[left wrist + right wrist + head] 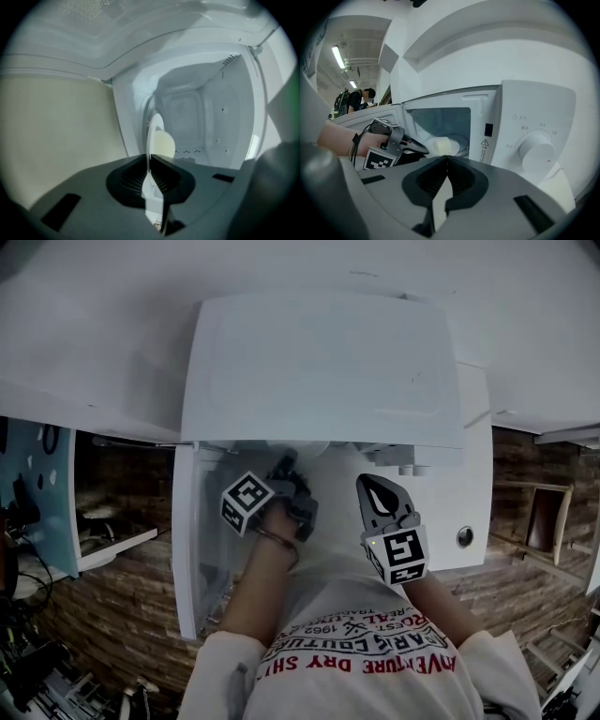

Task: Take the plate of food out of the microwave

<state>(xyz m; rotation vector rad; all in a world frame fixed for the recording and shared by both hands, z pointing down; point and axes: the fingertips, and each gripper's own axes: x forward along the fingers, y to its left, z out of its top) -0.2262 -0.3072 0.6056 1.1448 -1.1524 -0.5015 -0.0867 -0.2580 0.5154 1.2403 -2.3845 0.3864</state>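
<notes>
Inventory: one microwave [319, 371], one plate [153, 125], one food item [164, 144], one left tool [149, 159], one right tool [446, 159].

This looks to me like a mock kitchen corner set up inside a lab or workshop hall. A white microwave [319, 362] stands against brick-pattern panelling [122, 606]. Bare strip lights [338, 56] run overhead, and a person [360, 99] stands far behind.
</notes>
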